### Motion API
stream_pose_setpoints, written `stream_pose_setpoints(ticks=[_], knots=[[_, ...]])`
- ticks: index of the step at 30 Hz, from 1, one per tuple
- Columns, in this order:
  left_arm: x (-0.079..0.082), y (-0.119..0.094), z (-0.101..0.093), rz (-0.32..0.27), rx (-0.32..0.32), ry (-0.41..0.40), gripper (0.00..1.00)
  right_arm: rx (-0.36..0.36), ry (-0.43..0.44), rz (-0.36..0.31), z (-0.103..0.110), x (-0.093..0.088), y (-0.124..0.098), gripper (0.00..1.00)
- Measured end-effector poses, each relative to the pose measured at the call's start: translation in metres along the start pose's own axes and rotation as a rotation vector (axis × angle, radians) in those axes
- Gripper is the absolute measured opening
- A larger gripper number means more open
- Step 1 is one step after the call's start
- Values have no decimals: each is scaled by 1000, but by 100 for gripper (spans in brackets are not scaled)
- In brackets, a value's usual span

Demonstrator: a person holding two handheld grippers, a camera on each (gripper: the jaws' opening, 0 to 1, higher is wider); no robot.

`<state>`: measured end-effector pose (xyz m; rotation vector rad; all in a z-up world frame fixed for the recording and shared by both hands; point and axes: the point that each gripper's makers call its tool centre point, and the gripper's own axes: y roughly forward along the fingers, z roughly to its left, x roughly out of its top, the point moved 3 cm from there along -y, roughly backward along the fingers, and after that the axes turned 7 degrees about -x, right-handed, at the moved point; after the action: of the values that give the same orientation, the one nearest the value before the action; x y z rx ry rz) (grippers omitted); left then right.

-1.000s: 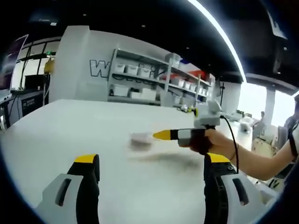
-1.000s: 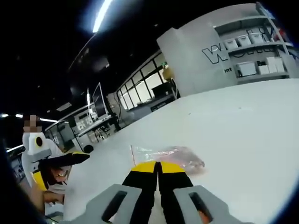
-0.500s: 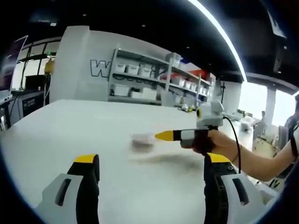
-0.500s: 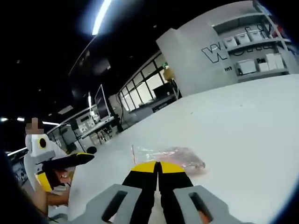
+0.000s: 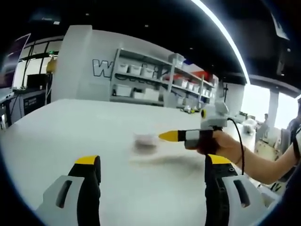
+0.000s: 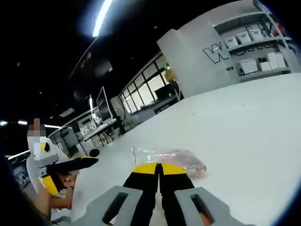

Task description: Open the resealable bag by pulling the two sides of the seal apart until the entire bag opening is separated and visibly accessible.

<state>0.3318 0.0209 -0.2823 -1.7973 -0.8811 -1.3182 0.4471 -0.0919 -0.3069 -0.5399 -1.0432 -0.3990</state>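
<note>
Left gripper view: the left gripper (image 5: 151,175) is spread wide, holding nothing; the bag (image 5: 145,140) lies on the table (image 5: 70,127), probably light and limp. Wall lettering starts "W". Right gripper view: the right gripper (image 6: 158,168) is pressed together just short of the bag (image 6: 171,158); best pinched at its seal edge

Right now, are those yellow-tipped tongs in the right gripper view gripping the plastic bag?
No: the right tongs are shut with nothing between them, and the bag lies flat on the white table just beyond their tips.
</note>
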Motion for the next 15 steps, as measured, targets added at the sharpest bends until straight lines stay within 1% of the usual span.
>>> stream_pose_setpoints(ticks=[3,5,6,8,10,15], knots=[[-1,0,0,3,0,-3,89,3,4,1,1,-1,-1,0],[-2,-1,1,7,11,3,84,5,4,2,2,-2,-1,0],[0,-1,1,-9,19,22,82,6,5,3,2,-2,-2,0],[0,-1,1,-14,15,13,83,7,9,3,2,-3,-2,0],[-1,0,0,-6,2,-5,84,8,11,4,2,-4,-3,0],[-2,1,2,-9,12,-9,84,13,12,-1,4,-4,-5,0]])
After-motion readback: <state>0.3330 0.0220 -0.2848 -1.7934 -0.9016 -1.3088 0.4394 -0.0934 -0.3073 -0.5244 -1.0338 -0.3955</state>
